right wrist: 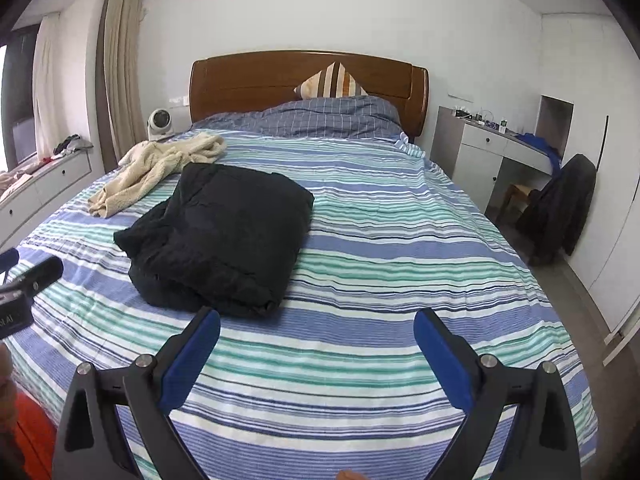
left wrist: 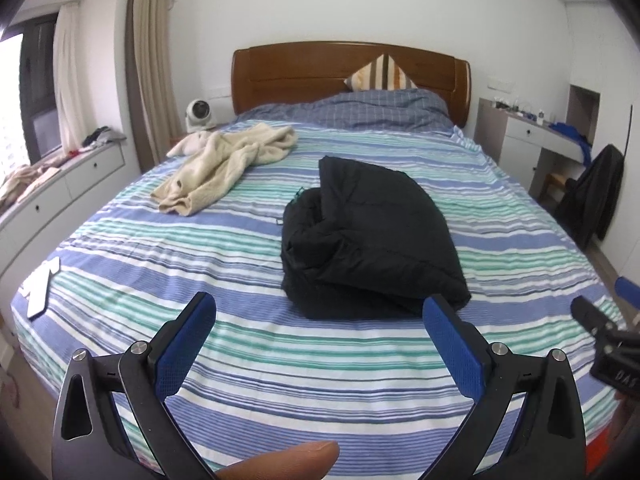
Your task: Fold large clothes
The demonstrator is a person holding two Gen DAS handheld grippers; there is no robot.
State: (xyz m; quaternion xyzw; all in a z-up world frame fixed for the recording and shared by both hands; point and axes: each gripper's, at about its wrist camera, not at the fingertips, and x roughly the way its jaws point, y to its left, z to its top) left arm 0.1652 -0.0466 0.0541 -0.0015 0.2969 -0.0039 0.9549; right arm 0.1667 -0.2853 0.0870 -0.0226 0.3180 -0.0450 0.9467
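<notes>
Both the left gripper [left wrist: 320,312] and right gripper [right wrist: 316,330] gape wide, empty; the puffy folded black jacket [left wrist: 368,236] at 12 o'clock may spring open, unpinned.

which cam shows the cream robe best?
Left wrist: the cream robe lies fully in view on the bed, nothing over it. In the right wrist view the black jacket hides its near part.

Left hand-held gripper [left wrist: 319,312]: jaws spread wide, nothing between the blue pads, held above the bed's near edge.
Right hand-held gripper [right wrist: 317,330]: jaws equally wide apart, empty, level beside the left.
</notes>
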